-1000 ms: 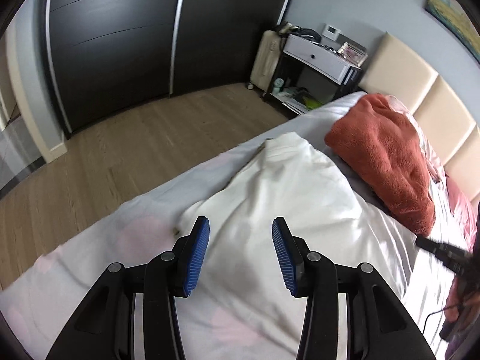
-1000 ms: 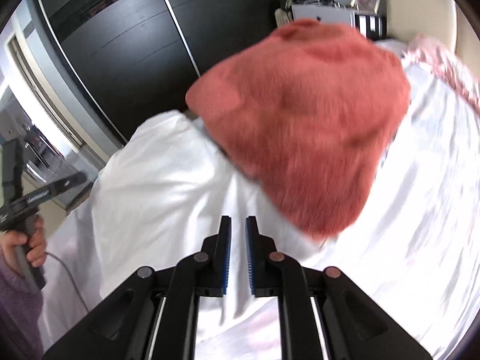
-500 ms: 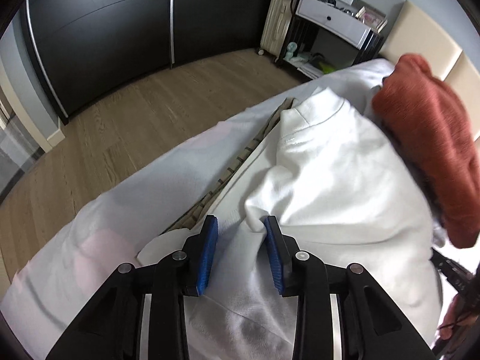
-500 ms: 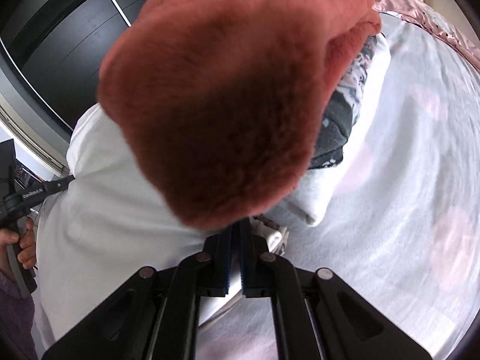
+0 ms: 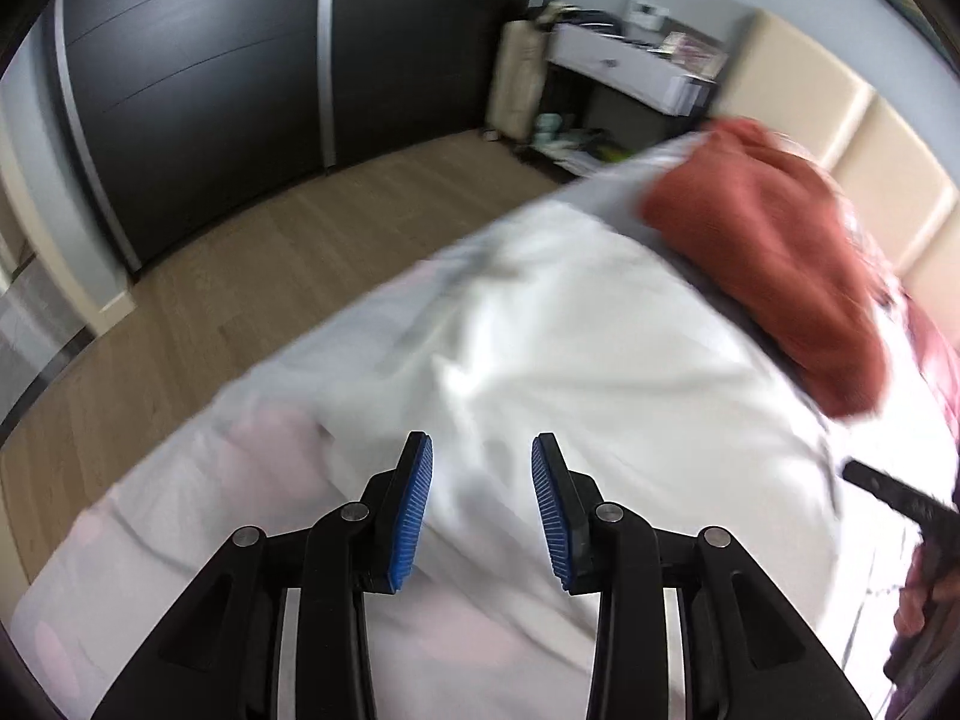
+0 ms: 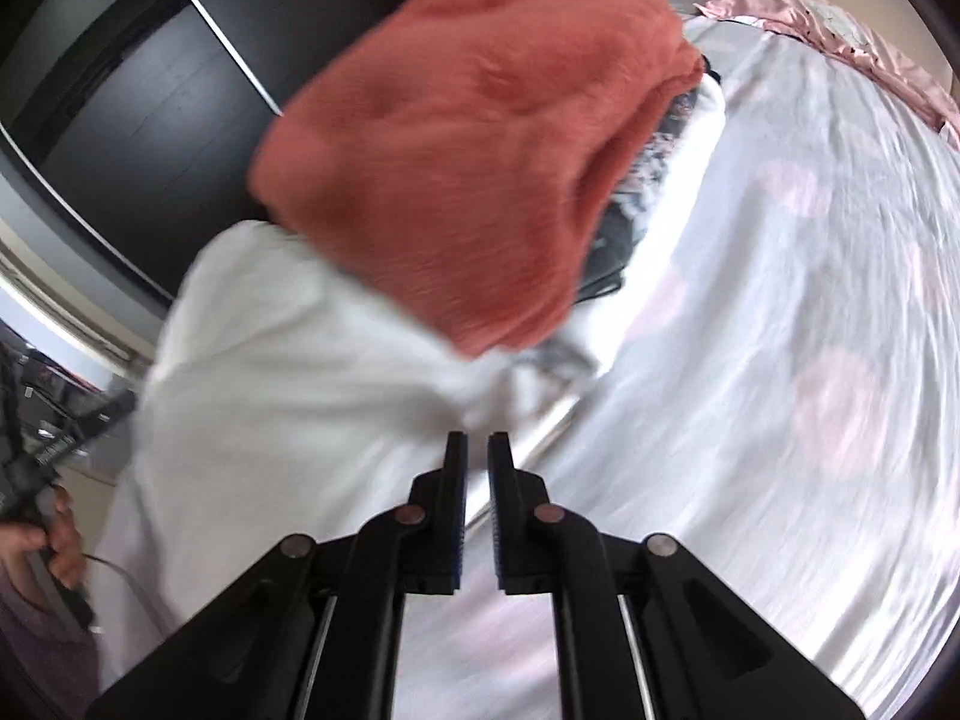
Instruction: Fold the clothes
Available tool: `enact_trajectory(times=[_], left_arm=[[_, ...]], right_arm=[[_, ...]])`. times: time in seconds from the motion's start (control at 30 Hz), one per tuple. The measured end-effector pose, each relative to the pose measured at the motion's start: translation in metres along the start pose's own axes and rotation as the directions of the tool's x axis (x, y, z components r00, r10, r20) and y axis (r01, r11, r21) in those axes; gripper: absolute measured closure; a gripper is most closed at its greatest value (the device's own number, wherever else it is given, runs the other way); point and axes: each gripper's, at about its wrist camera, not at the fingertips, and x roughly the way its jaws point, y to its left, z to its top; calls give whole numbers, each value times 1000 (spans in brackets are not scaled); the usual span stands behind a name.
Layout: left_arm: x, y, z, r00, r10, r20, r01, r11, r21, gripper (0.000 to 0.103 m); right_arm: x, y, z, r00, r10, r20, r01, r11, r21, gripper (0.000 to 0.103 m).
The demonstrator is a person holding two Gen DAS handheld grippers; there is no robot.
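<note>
Left tongs [image 5: 482, 504] spread above white garment [image 5: 600, 360], wood floor [image 5: 252, 276] beyond

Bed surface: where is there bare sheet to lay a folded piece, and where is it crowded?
Free: the sheet right of the clothes pile, up to the pink fabric by the headboard. Crowded: the white garment and the rust-red fleece atop the stack.

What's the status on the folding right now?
Left hand-held gripper open, empty. Right hand-held gripper nearly shut, holding nothing visible. White garment unfolded on bed. Rust fleece overlapping it.
</note>
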Motion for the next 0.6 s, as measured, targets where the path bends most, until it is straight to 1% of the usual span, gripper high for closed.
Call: enact_trajectory(times=[0.07,0.13,0.17,0.2,0.23,0.3,0.33,0.5,0.57,0.6], left_arm=[[-9,-24,-15,999,-41,-8,42,998,49,66],[-13,-46,-30,997,-73,-22,74,992,97,67],[-13,-56,-37,996,-81,-30,84,989,119,67],[-12,-66,-44,995,-89,-38,93,986,141,67],[-11,-70,-50,995,-90,-49,96,985,144,67],[-9,-73,-61,994,-85,-73,94,987,129,67],[-7,-75,-66,993,-83,-85,93,988,122,67],[-1,-83,-92,987,-74,-146,87,993,85,67],[-11,-82,-95,987,-67,-143,78,994,73,67],[-19,-83,-96,989,-58,-134,68,995,72,67]], right_arm=[[-13,20,-11,999,39,-1,-39,999,-25,93],[-12,41,-23,998,60,-30,-62,996,-66,91],[-10,50,-29,997,67,-48,-71,994,-88,89],[-3,60,-39,996,51,-68,-59,992,-116,89],[4,69,-49,995,36,-88,-48,989,-143,87],[23,73,-57,989,6,-148,-31,985,-168,84],[35,77,-55,986,-7,-164,-21,986,-167,84],[31,67,-63,978,-36,-207,11,993,-120,84],[28,65,-68,974,-48,-221,25,994,-105,84],[20,67,-69,975,-58,-214,35,993,-110,84]])
